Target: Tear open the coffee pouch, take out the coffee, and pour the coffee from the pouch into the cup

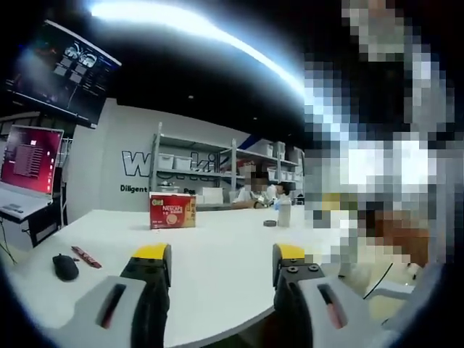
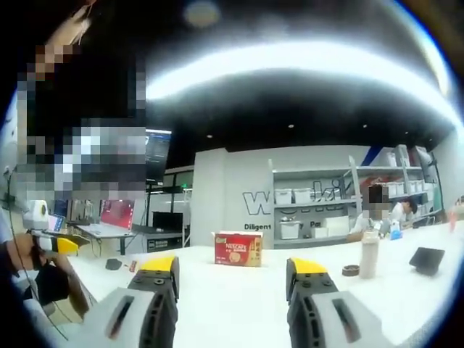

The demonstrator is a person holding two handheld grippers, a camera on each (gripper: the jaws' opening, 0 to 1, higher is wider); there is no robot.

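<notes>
A red coffee box (image 1: pixel 172 210) stands upright on the white table (image 1: pixel 217 246), well beyond my left gripper (image 1: pixel 221 264). That gripper is open, its yellow-tipped jaws wide apart with nothing between them. In the right gripper view the same red coffee box (image 2: pixel 238 249) stands past my right gripper (image 2: pixel 232 274), which is also open and holds nothing. A slim red sachet (image 1: pixel 85 256) lies flat near the table's left edge.
A black mouse (image 1: pixel 65 267) lies beside the sachet. A pale bottle (image 2: pixel 370 254), a small dark round lid (image 2: pixel 351 270) and a black stand (image 2: pixel 426 259) sit to the right. A laptop (image 1: pixel 29 163) is at far left; shelves with bins and seated people are behind.
</notes>
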